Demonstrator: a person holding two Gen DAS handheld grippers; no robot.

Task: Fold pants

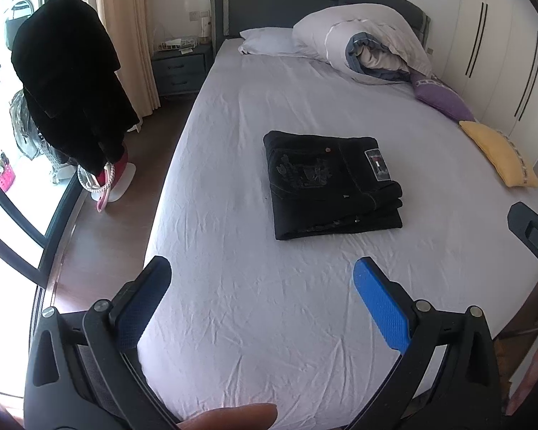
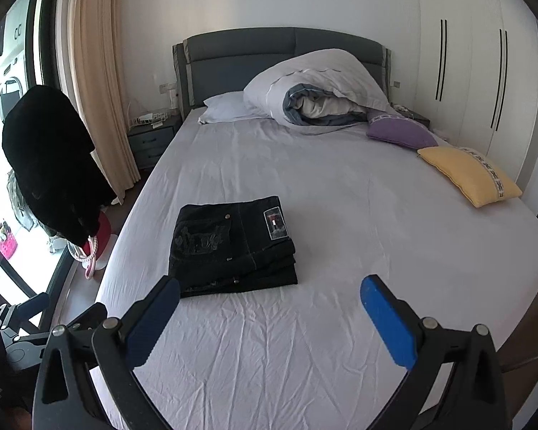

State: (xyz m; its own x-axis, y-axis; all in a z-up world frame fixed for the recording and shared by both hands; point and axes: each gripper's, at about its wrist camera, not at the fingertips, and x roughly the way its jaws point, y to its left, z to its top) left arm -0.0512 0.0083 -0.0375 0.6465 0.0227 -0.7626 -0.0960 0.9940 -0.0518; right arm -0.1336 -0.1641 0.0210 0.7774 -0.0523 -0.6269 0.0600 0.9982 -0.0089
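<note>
Best left alone: pants (image 1: 331, 182) folded in a tidy stack mid-bed (image 1: 254, 322), both grippers (image 1: 262, 294) (image 2: 269, 308) short of them, fingers spread, holding nothing.

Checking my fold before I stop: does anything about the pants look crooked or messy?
Nothing stands out. The black pants lie in a compact folded stack on the bed sheet, layers roughly aligned, both grippers open and clear.

Right gripper (image 1: 534, 240) cut off by the left view's right edge; its jaws unseen there. Label (image 1: 377, 164) on the folded pants (image 1: 326, 186) too small to read. Items on the nightstand (image 2: 152, 136) indistinct. Window (image 2: 3, 114) scene overexposed, partly hidden by the dark coat (image 2: 50, 165).
</note>
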